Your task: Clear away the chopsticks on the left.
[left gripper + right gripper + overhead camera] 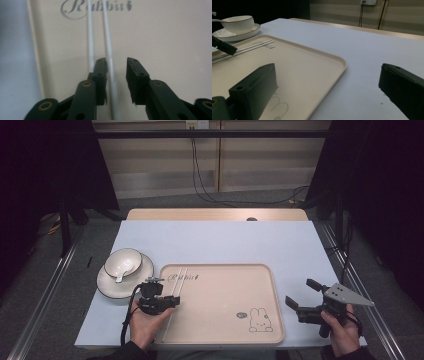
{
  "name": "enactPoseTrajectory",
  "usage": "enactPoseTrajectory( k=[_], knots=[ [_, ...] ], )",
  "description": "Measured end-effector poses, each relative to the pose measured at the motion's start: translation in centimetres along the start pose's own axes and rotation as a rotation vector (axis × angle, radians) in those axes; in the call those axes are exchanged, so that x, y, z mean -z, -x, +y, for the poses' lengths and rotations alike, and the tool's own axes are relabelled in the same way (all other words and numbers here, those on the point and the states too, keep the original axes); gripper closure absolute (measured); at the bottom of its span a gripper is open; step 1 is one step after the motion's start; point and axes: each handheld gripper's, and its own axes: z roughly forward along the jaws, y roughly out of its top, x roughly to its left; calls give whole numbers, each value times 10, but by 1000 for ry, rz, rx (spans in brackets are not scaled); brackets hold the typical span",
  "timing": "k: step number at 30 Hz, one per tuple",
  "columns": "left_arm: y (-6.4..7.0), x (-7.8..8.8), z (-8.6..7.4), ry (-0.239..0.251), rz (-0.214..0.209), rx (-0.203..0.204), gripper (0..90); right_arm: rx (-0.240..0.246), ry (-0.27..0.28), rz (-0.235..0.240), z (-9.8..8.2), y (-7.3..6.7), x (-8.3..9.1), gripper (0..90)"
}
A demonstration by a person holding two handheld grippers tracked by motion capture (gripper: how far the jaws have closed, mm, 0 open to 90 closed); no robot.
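Note:
A beige tray [220, 266] printed with a rabbit lies on the blue-white table. Two pale chopsticks [177, 285] lie side by side along its left part. My left gripper [172, 299] hovers low over their near end. In the left gripper view the jaws [117, 62] stand a little apart: one chopstick [107, 37] runs between them close to the left jaw, the other passes beneath that jaw, and no pad presses on either. My right gripper [302, 293] is held just off the tray's right edge, wide open [328, 68] with nothing between its jaws.
A white bowl [123, 261] holding a spoon [120, 279] sits on a dark-rimmed saucer [135, 285], left of the tray. A wooden strip [215, 214] runs along the table's far edge. Cables hang at the back wall.

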Motion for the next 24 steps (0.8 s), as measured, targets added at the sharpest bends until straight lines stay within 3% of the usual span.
enactPoseTrajectory(
  k=[1, 4, 9, 12, 14, 20, 24],
  knots=[
    [1, 2, 0, 12, 1, -18, 645, -1, 1, -1, 0, 0, 0, 15],
    [1, 8, 0, 29, -48, -37, 567, 0, 2, -2, 0, 0, 0, 14],
    [2, 23, -3, 113, -87, -115, 412, 0, 1, -1, 0, 0, 0, 14],
    [-5, 34, -7, 166, -112, -128, 283, 0, 3, -4, 0, 0, 0, 14],
    [-7, 41, -10, 215, -99, -167, 265, 1, 1, -3, 0, 0, 0, 15],
    [-23, 63, -16, 312, -146, -281, 154, 1, 4, -4, 0, 0, -1, 14],
    [-31, 75, -17, 365, -160, -313, 93, 2, 3, -6, 0, 0, -1, 15]
  ],
)
